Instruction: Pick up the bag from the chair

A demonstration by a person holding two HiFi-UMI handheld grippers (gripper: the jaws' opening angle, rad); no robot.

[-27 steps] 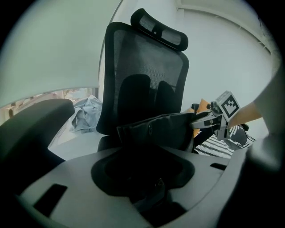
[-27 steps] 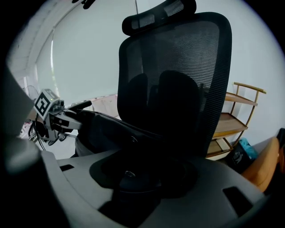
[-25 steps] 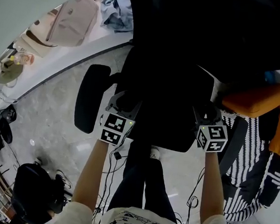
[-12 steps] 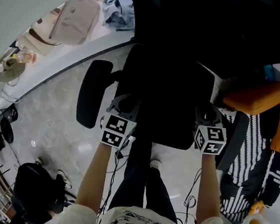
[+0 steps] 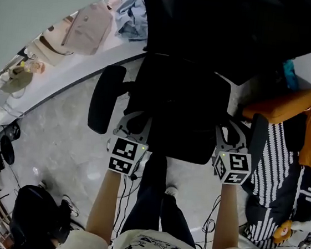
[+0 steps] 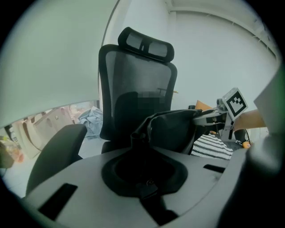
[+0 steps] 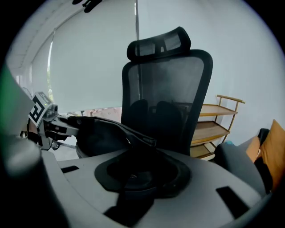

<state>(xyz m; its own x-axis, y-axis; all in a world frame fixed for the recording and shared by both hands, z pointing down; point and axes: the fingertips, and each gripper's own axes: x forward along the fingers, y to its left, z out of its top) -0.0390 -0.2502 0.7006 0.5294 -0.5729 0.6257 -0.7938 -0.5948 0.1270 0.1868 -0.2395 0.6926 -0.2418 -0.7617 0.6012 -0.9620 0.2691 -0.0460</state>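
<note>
A black bag (image 5: 181, 118) hangs stretched between my two grippers, just above the seat of a black office chair (image 5: 228, 29). My left gripper (image 5: 136, 122) is shut on the bag's left end, beside the chair's left armrest (image 5: 104, 98). At the bag's right end my right gripper (image 5: 229, 136) is shut too, close to the right armrest (image 5: 254, 141). In the left gripper view the bag (image 6: 173, 129) runs from the left gripper (image 6: 142, 142) across to the right gripper (image 6: 222, 113). In the right gripper view the bag (image 7: 98, 133) leads from the right gripper (image 7: 138, 151) to the left gripper (image 7: 44, 120), with the mesh chair back (image 7: 164, 89) behind.
Beige bags (image 5: 85, 26) and a blue cloth (image 5: 132, 12) lie on a ledge at the back left. An orange cushion (image 5: 280, 105) and a striped cloth (image 5: 278, 174) are at the right. A wooden shelf (image 7: 218, 120) stands behind the chair. Cables and a dark object (image 5: 36, 213) lie on the floor.
Both grippers, still holding the bag, have drawn back a little toward the person and away from the chair's back.
</note>
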